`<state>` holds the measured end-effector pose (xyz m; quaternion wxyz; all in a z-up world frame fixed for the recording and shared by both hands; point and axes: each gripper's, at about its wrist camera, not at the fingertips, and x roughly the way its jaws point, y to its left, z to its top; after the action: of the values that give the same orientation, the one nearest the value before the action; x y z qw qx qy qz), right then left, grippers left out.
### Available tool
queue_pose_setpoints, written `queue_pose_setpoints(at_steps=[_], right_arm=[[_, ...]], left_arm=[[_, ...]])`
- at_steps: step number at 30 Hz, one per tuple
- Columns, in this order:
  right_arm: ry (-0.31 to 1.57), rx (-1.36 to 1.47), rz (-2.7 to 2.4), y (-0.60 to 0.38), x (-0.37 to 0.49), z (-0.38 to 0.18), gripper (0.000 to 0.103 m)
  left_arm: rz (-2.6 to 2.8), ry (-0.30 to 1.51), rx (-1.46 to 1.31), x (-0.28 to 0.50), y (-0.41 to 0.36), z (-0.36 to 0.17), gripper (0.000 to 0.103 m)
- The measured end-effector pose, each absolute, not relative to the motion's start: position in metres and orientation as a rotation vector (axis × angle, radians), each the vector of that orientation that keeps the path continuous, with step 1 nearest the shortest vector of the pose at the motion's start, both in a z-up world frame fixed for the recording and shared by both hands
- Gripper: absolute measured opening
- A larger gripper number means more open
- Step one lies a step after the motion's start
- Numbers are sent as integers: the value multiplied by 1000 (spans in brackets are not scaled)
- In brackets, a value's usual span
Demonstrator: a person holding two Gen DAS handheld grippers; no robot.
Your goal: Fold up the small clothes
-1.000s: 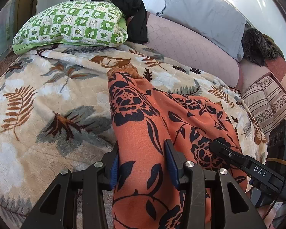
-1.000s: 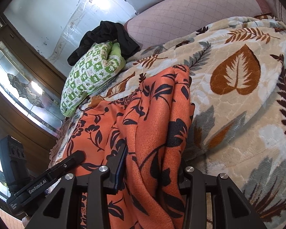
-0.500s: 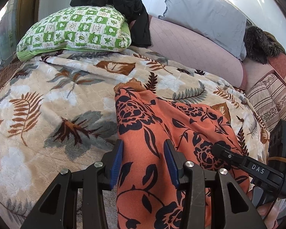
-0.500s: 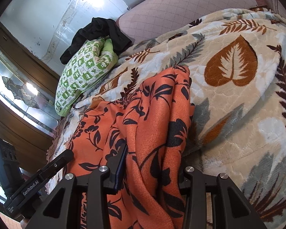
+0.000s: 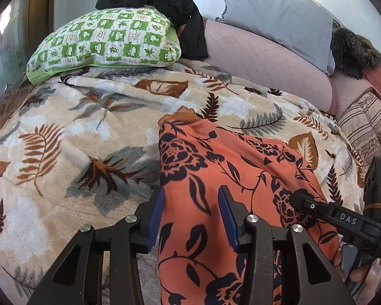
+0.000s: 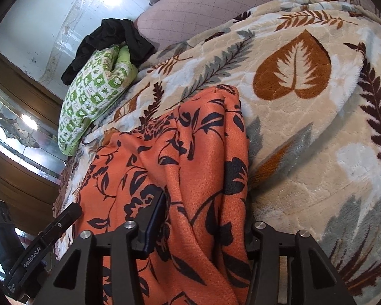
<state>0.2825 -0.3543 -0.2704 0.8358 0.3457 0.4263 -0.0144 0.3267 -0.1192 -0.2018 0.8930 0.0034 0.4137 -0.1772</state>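
Bed covered by a cream plush blanket with brown and grey leaf print point(image 5: 71, 152); white wall and a pink quilted bolster point(image 5: 261, 58) behind.

Left to right, left wrist view:
- green-and-white checked pillow point(image 5: 106, 43) at far left, black garment point(image 5: 180, 12) draped over its back edge
- grey pillow point(image 5: 279, 12) on the bolster
- dark furry item point(image 5: 353, 50) at far right, can't tell what it is

Task item: an orange knit garment with black floral print point(image 5: 216, 172). It lies lengthwise on the blanket, right of centre, with a ribbed cuff or hem at the far end. Looks doubled over along its length into a narrow strip; in the right wrist view the layers are bunched and rippled, not flat.

Left gripper point(image 5: 190, 216): blue pads sit either side of the near part of the cloth at a steady mid gap. I can't tell whether they pinch it.

Right gripper point(image 6: 203, 223): jaws have just been opening. Cloth is between them, and its right edge hides the right finger. Left pad looks clear of the fabric, so I read it as released.

Progress, my judgement: first lengthwise fold done and laid down. Left to do: smooth the ripples, fold crosswise far end to near end, set it aside. No folded stack visible. The black garment may be next, unsure.
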Motion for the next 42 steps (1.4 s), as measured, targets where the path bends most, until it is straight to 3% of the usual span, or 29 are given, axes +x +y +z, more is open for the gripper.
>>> queue_pose_setpoints(at_steps=[4, 7, 12, 18, 19, 22, 24, 34, 38, 42], right_arm=[[924, 758, -45, -358, 283, -272, 63], [926, 728, -59, -357, 281, -267, 63], [869, 612, -121, -355, 273, -243, 64], [723, 531, -97, -353, 252, -206, 63], [699, 511, -81, -349, 248, -199, 62], [665, 467, -10, -339, 240, -185, 44], [676, 447, 19, -332, 237, -182, 40], [869, 393, 63, -314, 230, -224, 39], [950, 318, 60, -307, 235, -252, 39], [978, 337, 62, -311, 238, -250, 39]], left_arm=[[-337, 844, 56, 325, -122, -203, 45], [-316, 844, 78, 325, -124, -205, 45], [-276, 826, 82, 325, -122, -202, 58], [-235, 801, 104, 322, -124, -199, 59], [-227, 795, 113, 320, -125, -199, 59], [-209, 784, 132, 317, -128, -200, 59], [-201, 783, 139, 315, -129, -201, 59], [-180, 789, 175, 317, -132, -208, 59], [-151, 806, 231, 324, -132, -222, 71], [-159, 806, 238, 326, -131, -224, 71]])
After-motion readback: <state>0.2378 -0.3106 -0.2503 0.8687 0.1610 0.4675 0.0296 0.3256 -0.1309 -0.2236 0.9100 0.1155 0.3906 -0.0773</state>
